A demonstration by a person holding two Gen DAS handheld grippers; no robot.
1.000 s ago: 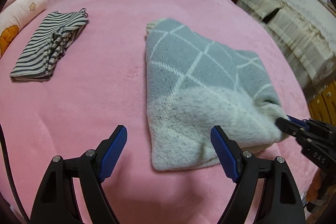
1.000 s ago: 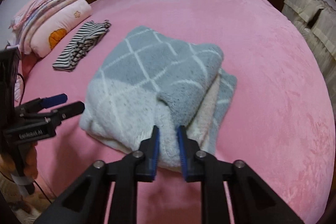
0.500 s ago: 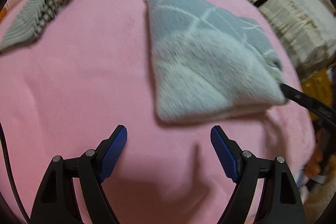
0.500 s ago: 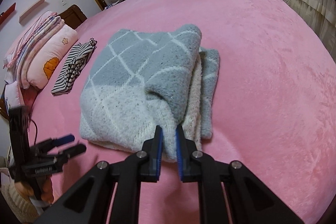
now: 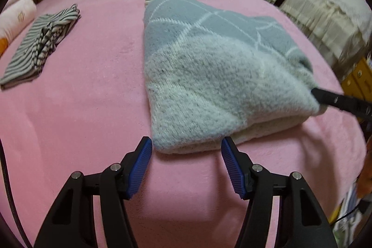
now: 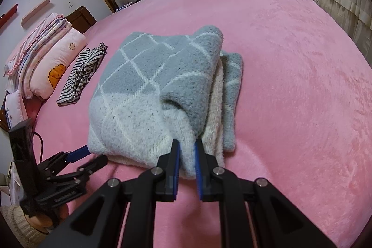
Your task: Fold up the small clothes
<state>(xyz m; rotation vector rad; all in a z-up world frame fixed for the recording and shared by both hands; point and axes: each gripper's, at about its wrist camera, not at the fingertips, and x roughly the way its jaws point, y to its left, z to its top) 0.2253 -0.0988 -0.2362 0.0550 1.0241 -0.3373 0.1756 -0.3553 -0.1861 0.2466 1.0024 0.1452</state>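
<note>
Right gripper (image 6: 186,150): clamped on near corner of folded grey-and-white knit sweater (image 6: 148,94) | Left gripper (image 5: 186,155): jaws just been closing, parted, straddling sweater's other near corner, pads not pressing | Sweater: on pink bed cover (image 6: 290,62), near its front edge | Striped garment (image 6: 81,76): folded, toward pillows (image 6: 58,64), apart from sweater
</note>
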